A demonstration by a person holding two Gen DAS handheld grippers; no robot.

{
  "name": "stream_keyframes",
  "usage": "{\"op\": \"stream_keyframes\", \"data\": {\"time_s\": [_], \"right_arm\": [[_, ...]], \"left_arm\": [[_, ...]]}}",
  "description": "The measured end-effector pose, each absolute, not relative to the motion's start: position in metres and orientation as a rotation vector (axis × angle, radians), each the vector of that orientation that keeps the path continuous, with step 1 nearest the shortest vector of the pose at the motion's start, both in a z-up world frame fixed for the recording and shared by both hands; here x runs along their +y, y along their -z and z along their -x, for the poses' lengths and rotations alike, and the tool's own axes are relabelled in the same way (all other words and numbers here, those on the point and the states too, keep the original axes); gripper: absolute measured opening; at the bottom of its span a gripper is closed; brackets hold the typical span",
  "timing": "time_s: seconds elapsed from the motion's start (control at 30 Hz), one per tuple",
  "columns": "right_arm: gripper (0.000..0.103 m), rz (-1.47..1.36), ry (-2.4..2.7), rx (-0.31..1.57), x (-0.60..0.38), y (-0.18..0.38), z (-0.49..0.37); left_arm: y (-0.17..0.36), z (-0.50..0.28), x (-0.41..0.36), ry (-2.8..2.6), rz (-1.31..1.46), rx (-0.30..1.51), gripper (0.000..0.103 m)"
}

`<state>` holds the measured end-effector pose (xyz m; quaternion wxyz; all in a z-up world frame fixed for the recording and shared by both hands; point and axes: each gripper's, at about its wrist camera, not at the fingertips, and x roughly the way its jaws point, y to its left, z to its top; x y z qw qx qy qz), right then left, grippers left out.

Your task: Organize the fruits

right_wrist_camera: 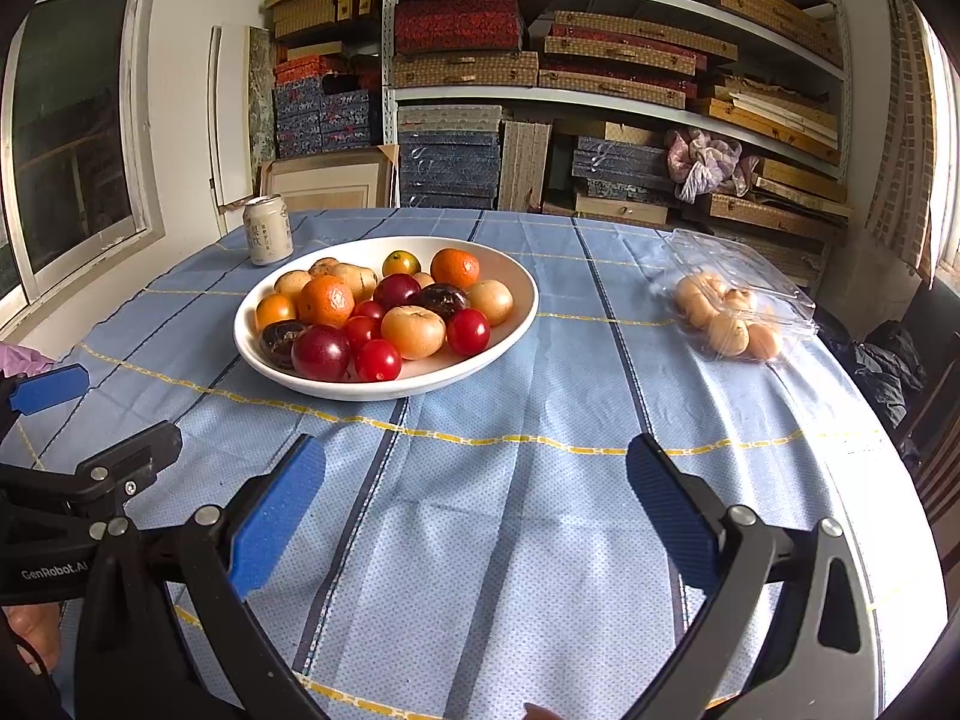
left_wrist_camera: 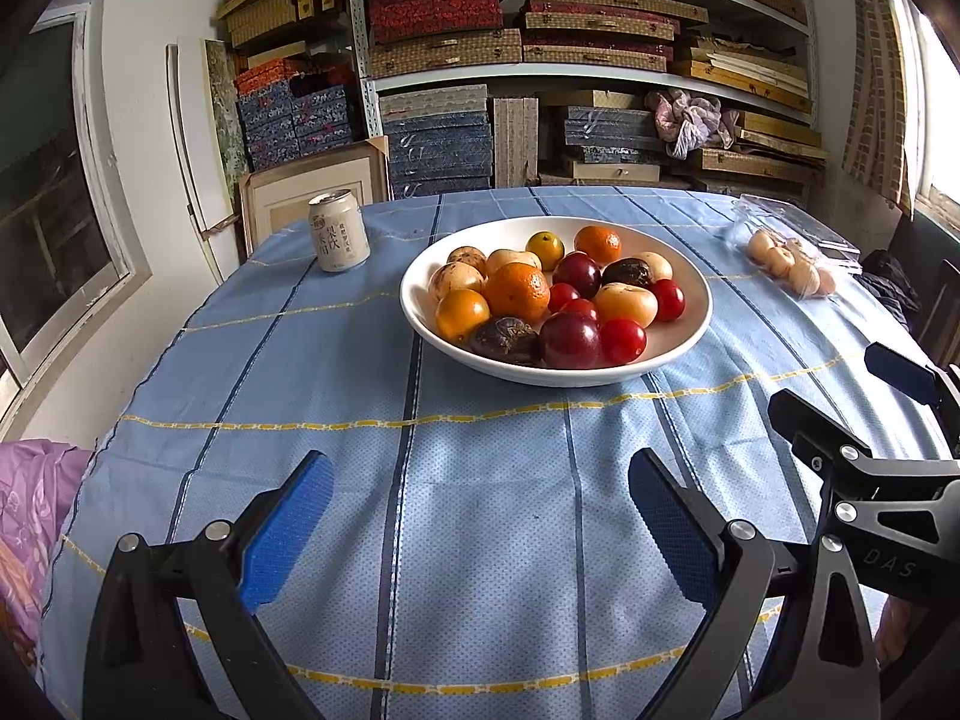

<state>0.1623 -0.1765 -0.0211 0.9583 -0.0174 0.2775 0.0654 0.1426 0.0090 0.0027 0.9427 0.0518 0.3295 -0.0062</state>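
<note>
So both grippers hang low over the near edge of the blue tablecloth (right_wrist_camera: 480,540), side by side, aimed at the white bowl (left_wrist_camera: 678,354). Left gripper (left_wrist_camera: 480,516) and right gripper (right_wrist_camera: 477,510) are both spread wide, nothing in either. The fruit sits piled mid-table: oranges (left_wrist_camera: 517,291), red plums (right_wrist_camera: 321,352), dark passion fruit (right_wrist_camera: 444,300). A few pale fruits stay in the clear clamshell (right_wrist_camera: 729,315), far right. Can (left_wrist_camera: 338,238) far left.
</note>
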Motion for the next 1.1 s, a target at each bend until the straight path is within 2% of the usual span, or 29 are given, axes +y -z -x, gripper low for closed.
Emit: {"op": "stream_keyframes", "data": {"time_s": [1.1], "right_arm": [[0.099,0.043,-0.125,0.555,-0.1818,0.0214,-0.1616]], "left_arm": [[0.0001,-0.1407,0.0026,0.034,-0.123,0.665,0.099]]}}
